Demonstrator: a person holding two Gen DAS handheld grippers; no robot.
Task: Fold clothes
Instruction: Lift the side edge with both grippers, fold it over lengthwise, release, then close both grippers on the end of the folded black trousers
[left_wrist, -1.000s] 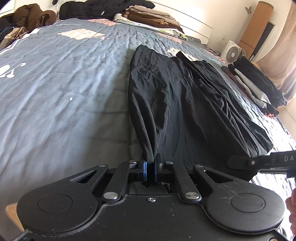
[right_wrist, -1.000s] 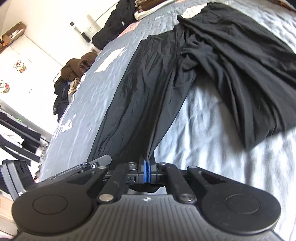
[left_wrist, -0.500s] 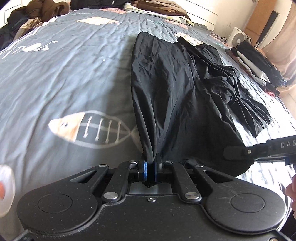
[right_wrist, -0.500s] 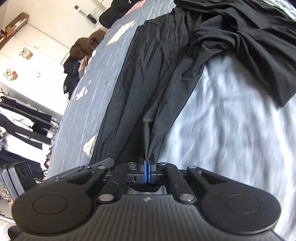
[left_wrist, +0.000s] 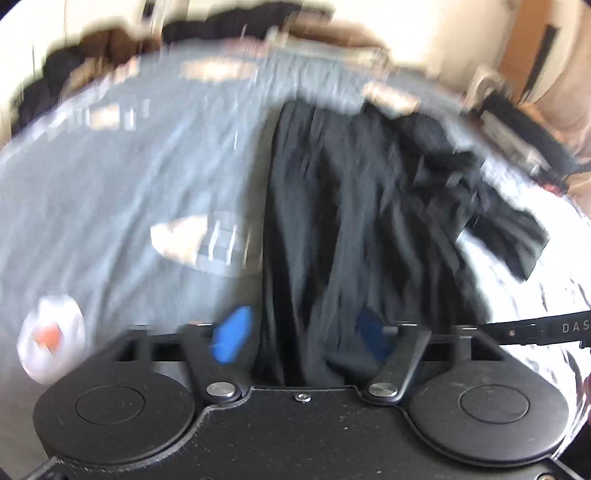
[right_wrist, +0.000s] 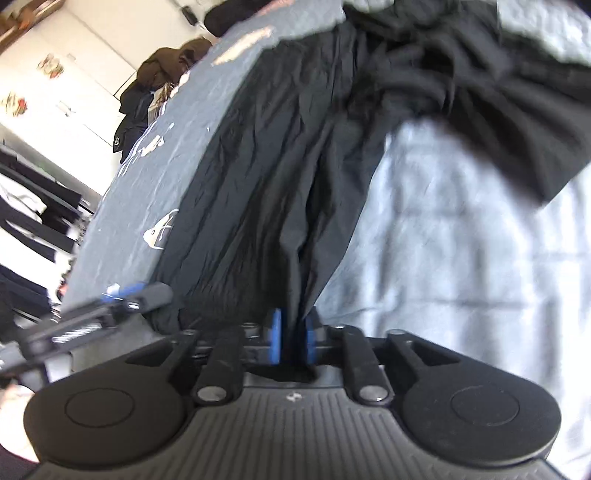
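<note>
A black garment (left_wrist: 332, 221) lies lengthwise on the grey bed cover (left_wrist: 110, 184), its far right part bunched up. My left gripper (left_wrist: 303, 332) is at its near end. The jaws are opening, the blue pads (left_wrist: 232, 332) stand wide apart, and the cloth hangs loose between them. In the right wrist view the same garment (right_wrist: 277, 166) runs away from my right gripper (right_wrist: 293, 334). Its jaws are opening too, with a fold of cloth in the narrow gap and the pads off it. Each gripper shows at the edge of the other's view. Both views are blurred.
A fish print (left_wrist: 195, 240) marks the cover left of the garment. Piles of brown and dark clothes (right_wrist: 173, 59) sit at the bed's far edge, and a stack of folded clothes (left_wrist: 517, 122) lies off to the right. Garments hang on a rack (right_wrist: 29, 206).
Both grippers were shut on the garment's near end and drew it back toward me. Now their jaws have parted and the cloth is let go.
</note>
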